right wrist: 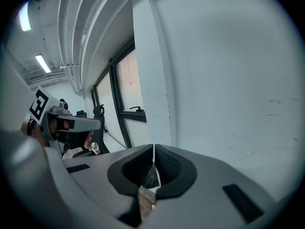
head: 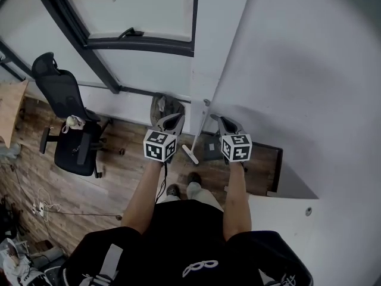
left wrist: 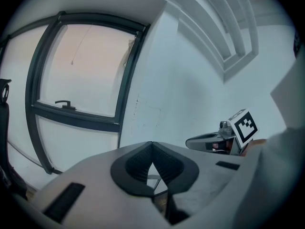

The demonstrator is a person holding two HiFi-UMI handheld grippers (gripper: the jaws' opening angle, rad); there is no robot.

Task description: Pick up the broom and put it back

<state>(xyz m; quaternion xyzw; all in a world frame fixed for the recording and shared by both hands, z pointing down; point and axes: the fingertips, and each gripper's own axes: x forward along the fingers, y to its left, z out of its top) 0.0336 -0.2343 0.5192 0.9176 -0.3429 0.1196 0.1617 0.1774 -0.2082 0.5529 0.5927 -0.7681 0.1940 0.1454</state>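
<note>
Left gripper and right gripper shut, empty: approach step, broom beside the pillar, next open jaws, reach down.

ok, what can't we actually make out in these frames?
- Broom: head view, small pale stick between left gripper and right gripper; too small to tell head from handle.
- Grey lump at the wall: head view, partly behind left gripper; unidentifiable.
- Floor: both gripper views, blocked by each gripper's own body.
- Clutter: head view, dark, cut by the left edge.
</note>
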